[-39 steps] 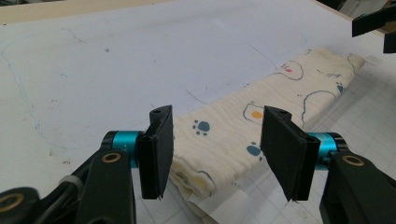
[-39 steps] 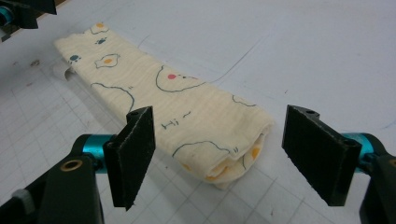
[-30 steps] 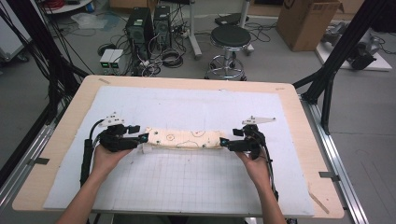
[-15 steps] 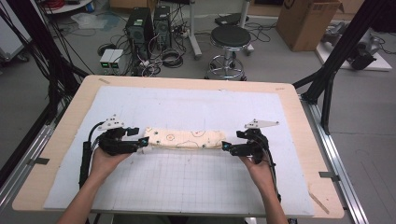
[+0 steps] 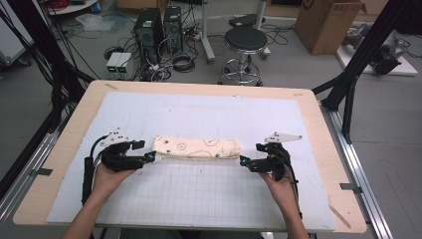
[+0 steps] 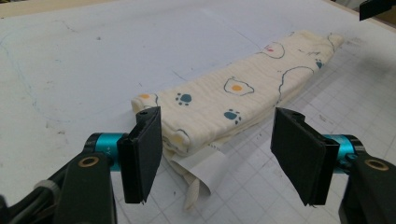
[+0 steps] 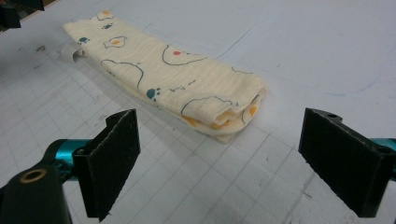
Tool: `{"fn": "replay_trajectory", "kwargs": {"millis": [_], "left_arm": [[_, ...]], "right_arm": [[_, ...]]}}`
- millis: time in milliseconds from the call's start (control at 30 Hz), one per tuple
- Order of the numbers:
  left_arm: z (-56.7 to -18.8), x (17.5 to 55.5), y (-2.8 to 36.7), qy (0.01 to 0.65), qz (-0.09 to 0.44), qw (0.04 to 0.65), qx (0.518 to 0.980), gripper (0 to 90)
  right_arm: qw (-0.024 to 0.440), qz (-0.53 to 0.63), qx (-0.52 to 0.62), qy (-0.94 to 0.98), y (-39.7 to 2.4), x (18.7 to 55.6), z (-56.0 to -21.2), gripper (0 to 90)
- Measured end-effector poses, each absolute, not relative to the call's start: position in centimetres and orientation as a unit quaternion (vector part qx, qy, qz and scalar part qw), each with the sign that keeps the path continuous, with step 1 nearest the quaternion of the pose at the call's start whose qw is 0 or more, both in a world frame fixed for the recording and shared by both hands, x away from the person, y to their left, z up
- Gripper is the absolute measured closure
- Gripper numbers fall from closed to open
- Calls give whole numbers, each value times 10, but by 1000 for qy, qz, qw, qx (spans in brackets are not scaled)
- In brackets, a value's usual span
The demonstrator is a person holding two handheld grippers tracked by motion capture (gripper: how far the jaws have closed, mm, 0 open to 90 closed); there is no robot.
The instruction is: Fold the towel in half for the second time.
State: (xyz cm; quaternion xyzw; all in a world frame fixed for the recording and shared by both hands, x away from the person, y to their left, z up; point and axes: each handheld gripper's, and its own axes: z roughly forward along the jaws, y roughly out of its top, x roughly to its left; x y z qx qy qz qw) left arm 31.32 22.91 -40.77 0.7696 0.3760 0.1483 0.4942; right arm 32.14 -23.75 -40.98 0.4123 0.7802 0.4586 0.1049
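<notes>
A folded cream cloth (image 5: 197,148), printed with paw and egg motifs, lies lengthwise across the middle of the white gridded mat (image 5: 199,199) on the table (image 5: 318,114). The left gripper (image 5: 149,157) sits at the cloth's left end with its jaws spread wide; they have just been opening, and the cloth end with its white label (image 6: 198,168) lies between them, with the pads pressing on nothing. Whether the nearer pad brushes the fabric cannot be told. The right gripper (image 5: 242,161) rests just right of the cloth's right end, jaws likewise spread and just been opening, the folded end (image 7: 233,116) lying clear ahead of them, untouched. Each hand (image 5: 107,179) grips its tool from the near side. In the left gripper view the far end of the cloth is partly cut by a dark shape at the top right corner; the inner folds of the cloth are hidden.
</notes>
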Motion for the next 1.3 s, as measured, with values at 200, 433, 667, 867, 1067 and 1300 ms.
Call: {"fn": "replay_trajectory", "kwargs": {"millis": [200, 433, 667, 867, 1067, 1300], "left_arm": [[-411, 305, 233, 376, 148, 498, 767, 337], [-415, 297, 239, 380, 152, 494, 767, 325], [-418, 287, 242, 377, 159, 493, 768, 311], [-419, 277, 246, 373, 164, 493, 769, 306], [-419, 266, 249, 367, 167, 492, 772, 303], [-421, 258, 250, 367, 173, 482, 777, 295]], "right_arm": [[112, 460, 407, 781, -241, 315, -411, 120], [120, 456, 409, 781, -249, 307, -416, 120], [135, 456, 410, 778, -256, 296, -418, 120], [140, 452, 411, 779, -260, 286, -420, 120], [148, 454, 407, 779, -264, 277, -420, 120], [154, 455, 408, 776, -268, 266, -419, 120]]}}
